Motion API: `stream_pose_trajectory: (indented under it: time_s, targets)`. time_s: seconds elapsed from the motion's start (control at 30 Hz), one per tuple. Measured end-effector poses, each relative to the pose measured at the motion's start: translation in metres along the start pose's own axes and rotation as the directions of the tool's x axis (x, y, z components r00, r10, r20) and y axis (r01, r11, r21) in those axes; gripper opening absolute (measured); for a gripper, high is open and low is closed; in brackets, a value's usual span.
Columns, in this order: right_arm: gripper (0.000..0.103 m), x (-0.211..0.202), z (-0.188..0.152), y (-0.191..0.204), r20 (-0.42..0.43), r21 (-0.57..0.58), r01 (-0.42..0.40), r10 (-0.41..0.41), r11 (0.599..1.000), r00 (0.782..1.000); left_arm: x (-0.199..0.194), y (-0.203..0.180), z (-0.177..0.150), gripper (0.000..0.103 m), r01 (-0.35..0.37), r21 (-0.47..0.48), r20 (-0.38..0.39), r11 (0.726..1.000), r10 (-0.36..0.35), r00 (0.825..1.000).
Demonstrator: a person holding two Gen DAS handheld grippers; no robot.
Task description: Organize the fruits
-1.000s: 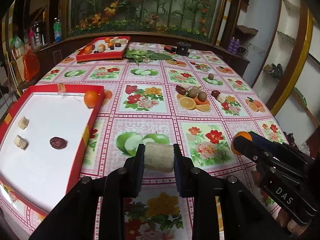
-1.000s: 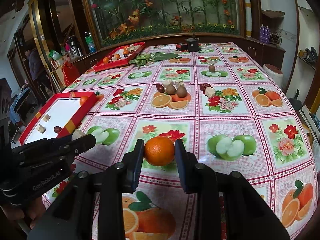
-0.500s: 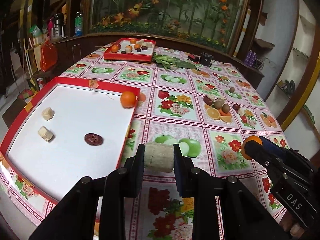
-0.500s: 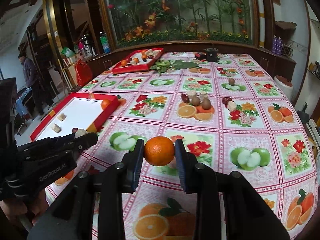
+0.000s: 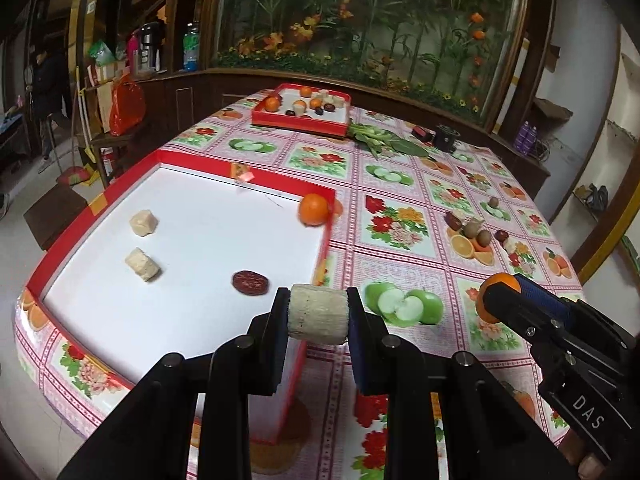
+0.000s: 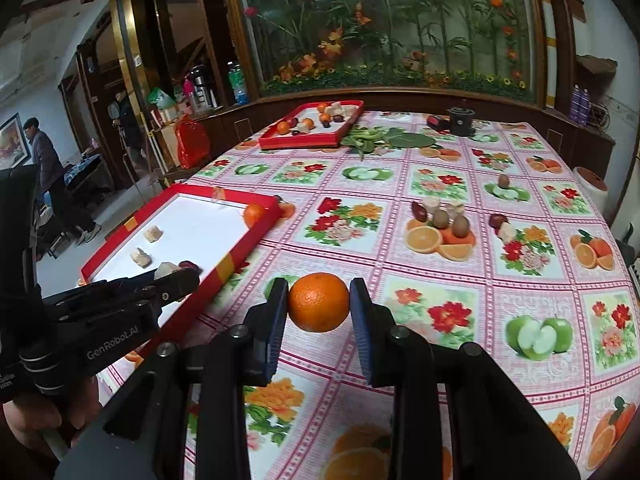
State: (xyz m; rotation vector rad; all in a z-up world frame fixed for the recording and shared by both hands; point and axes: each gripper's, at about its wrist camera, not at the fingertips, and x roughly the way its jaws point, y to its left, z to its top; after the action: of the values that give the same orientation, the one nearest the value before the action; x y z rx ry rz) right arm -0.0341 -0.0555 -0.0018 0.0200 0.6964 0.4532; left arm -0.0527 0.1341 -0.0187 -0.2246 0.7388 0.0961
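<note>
My left gripper (image 5: 318,314) is shut on a pale cylindrical fruit chunk (image 5: 319,315) and holds it above the near right rim of the red tray (image 5: 60,240). The tray's white floor holds two pale chunks (image 5: 143,223), a dark red date (image 5: 250,282) and an orange (image 5: 314,209) in its far right corner. My right gripper (image 6: 319,303) is shut on an orange (image 6: 319,302) above the tablecloth, right of the tray (image 6: 236,258). Each gripper shows in the other's view, the left gripper (image 6: 176,278) and the right gripper (image 5: 490,300).
A second red tray (image 5: 300,122) with several fruits stands at the table's far side, green leaves (image 5: 380,142) beside it. Loose kiwis, dates and pale chunks (image 6: 452,220) lie mid-table. A black object (image 6: 460,120) stands at the back. A person (image 6: 44,164) stands at left.
Both grippers have moved left toward the near red tray, still holding their fruits. The left gripper now hangs over the tray's right rim.
</note>
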Motion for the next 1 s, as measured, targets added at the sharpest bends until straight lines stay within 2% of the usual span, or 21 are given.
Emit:
stream_pose_trajectory:
  time_s: [0.27, 0.57, 1.0]
  targets:
    - [0.033, 0.015, 0.010, 0.031, -0.007, -0.046, -0.074, 0.074, 0.996, 0.997, -0.004, 0.036, 0.008, 0.026, -0.077, -0.075, 0.022, 0.994, 0.079, 0.997]
    - [0.033, 0.035, 0.022, 0.069, -0.023, -0.094, -0.140, 0.138, 0.986, 0.990, -0.004, 0.079, 0.014, 0.026, -0.152, -0.169, 0.025, 0.974, 0.158, 0.987]
    - [0.034, 0.066, 0.037, 0.108, -0.049, -0.127, -0.210, 0.205, 0.969, 0.978, 0.011, 0.100, 0.017, 0.026, -0.213, -0.174, -0.015, 0.961, 0.214, 0.977]
